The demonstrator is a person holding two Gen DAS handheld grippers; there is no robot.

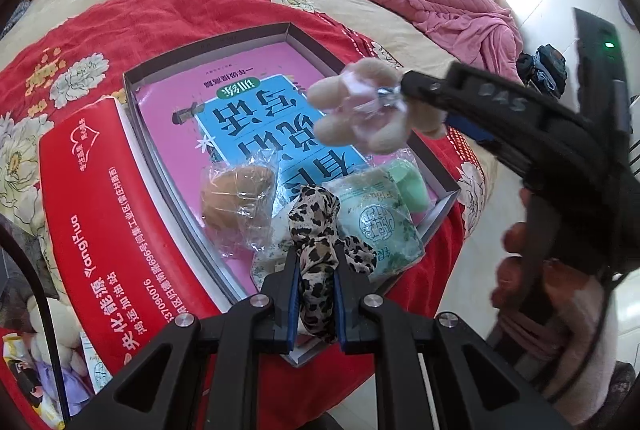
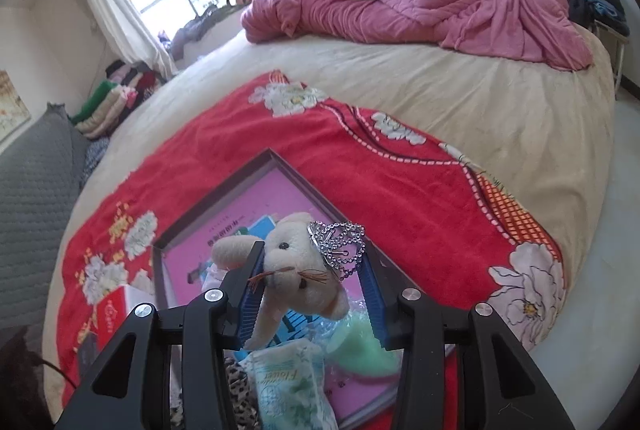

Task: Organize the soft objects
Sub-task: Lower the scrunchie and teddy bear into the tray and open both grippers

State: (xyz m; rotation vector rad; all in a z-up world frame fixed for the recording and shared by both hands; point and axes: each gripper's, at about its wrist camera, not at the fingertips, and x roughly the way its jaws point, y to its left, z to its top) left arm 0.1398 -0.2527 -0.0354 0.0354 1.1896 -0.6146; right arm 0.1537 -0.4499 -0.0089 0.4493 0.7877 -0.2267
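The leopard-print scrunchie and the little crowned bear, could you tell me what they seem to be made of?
The leopard-print scrunchie looks like thin woven fabric, slightly satiny, gathered into soft ruffles. The bear appears to be cream short-pile plush, fuzzy and matte. Its crown looks like silver-toned metal or plastic set with small sparkling stones.

scrunchie (image 1: 320, 230): leopard print, tan and black
teddy bear (image 2: 296, 270): cream, silver crown
blanket (image 2: 400, 190): red, white flowers
quilt (image 2: 420, 2): pink
book (image 1: 248, 118): pink and blue
tissue packet (image 1: 372, 218): pale green

Box (image 1: 132, 98) on blanket (image 1: 168, 2), book (image 1: 172, 102), scrunchie (image 1: 320, 230), tissue pack (image 1: 376, 226) inside
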